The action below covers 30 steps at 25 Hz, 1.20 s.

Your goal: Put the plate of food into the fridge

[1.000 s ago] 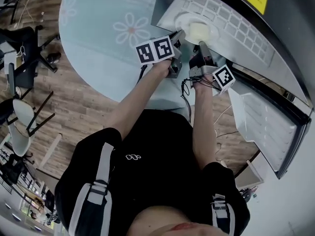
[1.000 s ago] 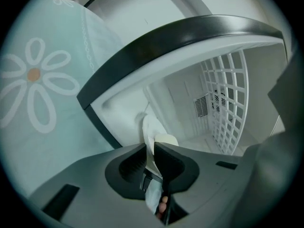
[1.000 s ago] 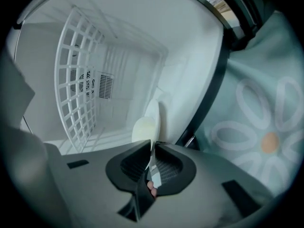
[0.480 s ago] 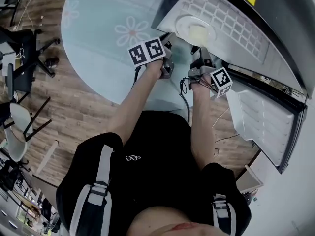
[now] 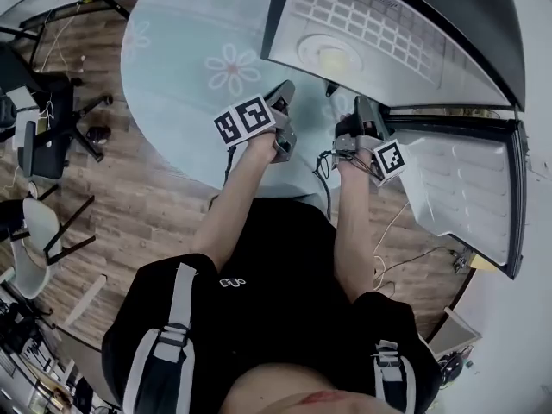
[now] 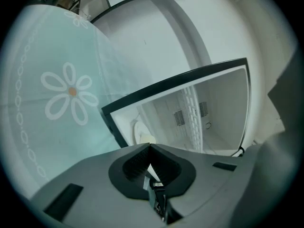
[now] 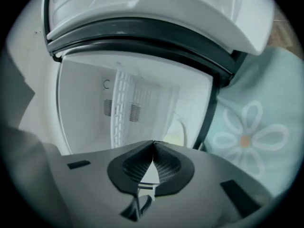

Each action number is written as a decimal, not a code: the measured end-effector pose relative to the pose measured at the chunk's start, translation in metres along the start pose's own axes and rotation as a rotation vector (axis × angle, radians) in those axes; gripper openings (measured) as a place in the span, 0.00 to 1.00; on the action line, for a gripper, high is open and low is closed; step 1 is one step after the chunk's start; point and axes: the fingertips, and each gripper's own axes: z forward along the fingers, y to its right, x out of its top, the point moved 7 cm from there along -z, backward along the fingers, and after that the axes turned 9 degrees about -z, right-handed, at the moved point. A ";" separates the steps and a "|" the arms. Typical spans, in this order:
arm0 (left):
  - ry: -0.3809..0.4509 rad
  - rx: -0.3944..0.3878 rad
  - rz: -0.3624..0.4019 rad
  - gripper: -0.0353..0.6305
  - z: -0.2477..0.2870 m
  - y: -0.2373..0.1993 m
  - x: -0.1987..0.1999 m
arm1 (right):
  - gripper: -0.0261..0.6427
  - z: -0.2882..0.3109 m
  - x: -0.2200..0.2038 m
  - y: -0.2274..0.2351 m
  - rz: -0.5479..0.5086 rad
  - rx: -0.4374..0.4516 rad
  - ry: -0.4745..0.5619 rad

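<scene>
Office-like workroom staged as a kitchen corner, wood-plank floor (image 5: 147, 205), black swivel chair (image 5: 47, 136), white chair (image 5: 30, 240), round daisy-print counter (image 5: 190, 59), small open fridge (image 5: 371, 24)

Dark chairs (image 5: 47, 141) stand on wood-plank floor (image 5: 147, 205).

Both bare forearms reached toward 12 o'clock, side by side. The left gripper (image 5: 283, 96) pointed to about 1 o'clock, its jaws pressed together on nothing. The right gripper (image 5: 360, 107), at its 3 o'clock, pointed near 12, jaws likewise closed and empty.
</scene>
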 end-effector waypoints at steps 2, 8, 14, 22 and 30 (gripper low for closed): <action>0.015 -0.053 0.048 0.05 -0.008 0.014 0.002 | 0.04 -0.001 -0.002 -0.019 -0.067 0.090 -0.012; 0.052 -0.154 0.292 0.05 -0.036 0.073 -0.018 | 0.04 -0.031 0.008 -0.069 -0.339 0.255 -0.060; 0.093 -0.188 0.602 0.05 -0.071 0.125 -0.057 | 0.04 -0.081 0.025 -0.106 -0.670 0.294 -0.027; 0.176 -0.131 0.858 0.05 -0.110 0.140 -0.132 | 0.04 -0.144 0.030 -0.116 -1.138 0.235 -0.027; 0.251 -0.102 1.026 0.05 -0.127 0.161 -0.142 | 0.04 -0.139 0.010 -0.140 -1.251 0.339 -0.072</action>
